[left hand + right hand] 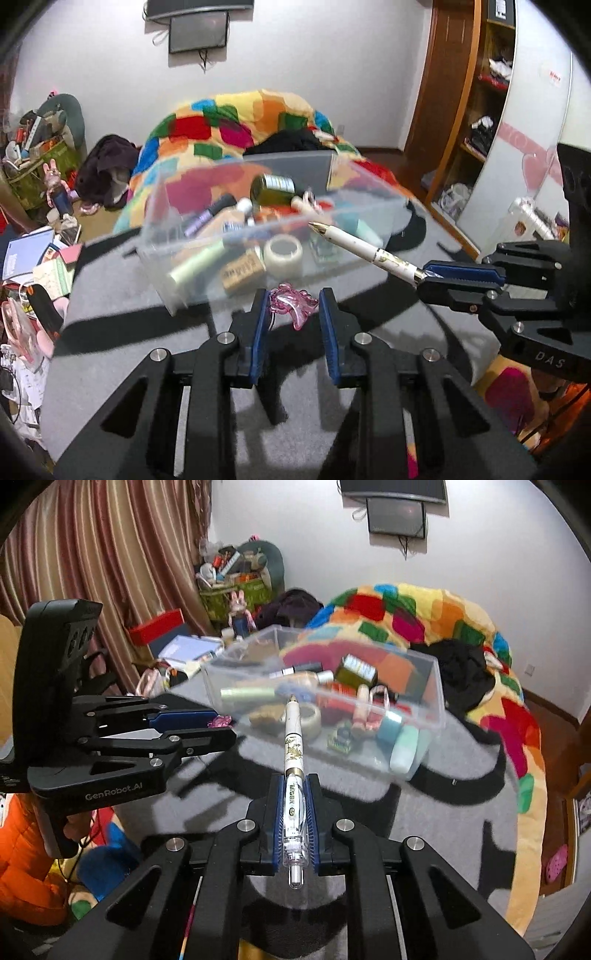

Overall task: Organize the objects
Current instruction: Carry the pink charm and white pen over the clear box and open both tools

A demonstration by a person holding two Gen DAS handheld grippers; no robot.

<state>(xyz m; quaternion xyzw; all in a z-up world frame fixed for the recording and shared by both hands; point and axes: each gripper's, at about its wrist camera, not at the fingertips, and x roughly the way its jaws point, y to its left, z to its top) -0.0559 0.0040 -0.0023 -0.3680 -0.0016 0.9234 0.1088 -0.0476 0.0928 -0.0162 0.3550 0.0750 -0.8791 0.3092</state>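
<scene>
A clear plastic bin (207, 236) holding several small items stands on the grey mat; it also shows in the right wrist view (436, 686). My left gripper (291, 306) is around a pink translucent trinket (291, 302) just in front of the bin, with its pads touching the trinket's sides. The trinket peeks out in the right wrist view (220, 722). My right gripper (294, 797) is shut on a white pen (294, 738) whose gold tip points at the bin. In the left wrist view the right gripper (424, 275) holds the pen (354, 243) over the bin's near right corner.
A colourful patchwork blanket (236, 122) lies behind the bin with dark clothes on it. Clutter of books and bags (33, 258) fills the left side. A wooden shelf (480, 122) stands at the right. Curtains (92, 554) hang at the left.
</scene>
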